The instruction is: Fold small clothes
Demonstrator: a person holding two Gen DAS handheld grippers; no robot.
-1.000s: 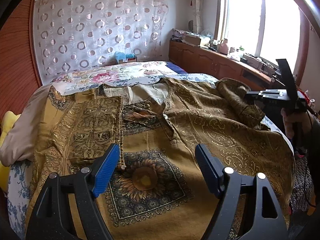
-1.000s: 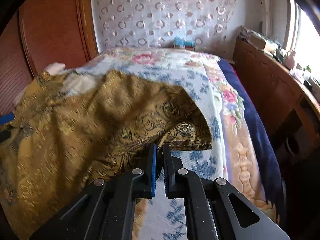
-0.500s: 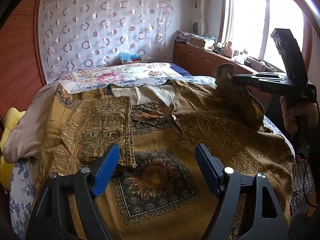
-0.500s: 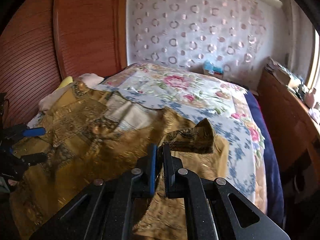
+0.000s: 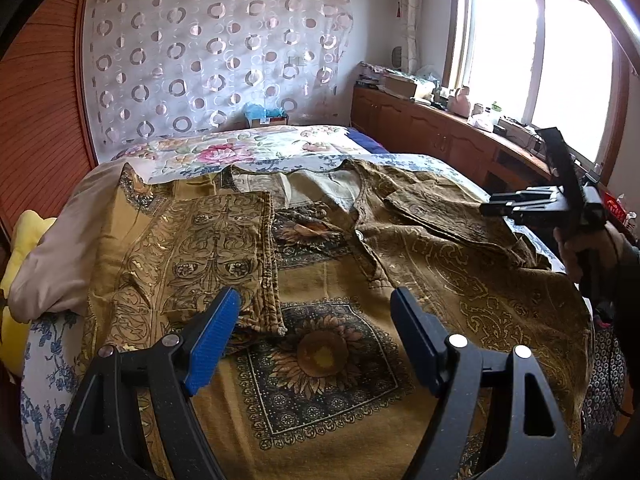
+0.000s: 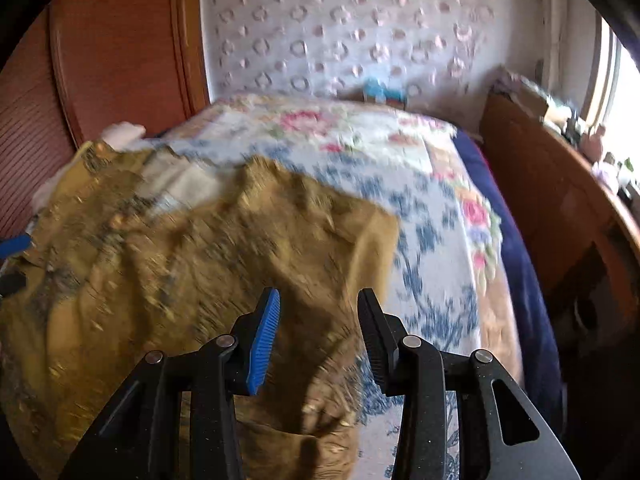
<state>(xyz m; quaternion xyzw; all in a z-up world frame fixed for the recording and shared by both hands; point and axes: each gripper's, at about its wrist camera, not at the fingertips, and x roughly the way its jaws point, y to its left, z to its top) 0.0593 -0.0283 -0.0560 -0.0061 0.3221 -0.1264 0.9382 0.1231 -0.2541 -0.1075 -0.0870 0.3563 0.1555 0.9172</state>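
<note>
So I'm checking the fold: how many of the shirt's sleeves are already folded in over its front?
2. One sleeve lies folded over the shirt's left side in the left view; the other sleeve lies across its right side, near the right tool. None seems hidden.

A bed (image 5: 460,164) covered by a blue-and-white floral sheet (image 6: 432,248) is seen with a gold patterned garment (image 5: 328,280) spread flat across it, its sleeves folded inward; a pale pillow (image 5: 60,248) is pressed against the left edge
</note>
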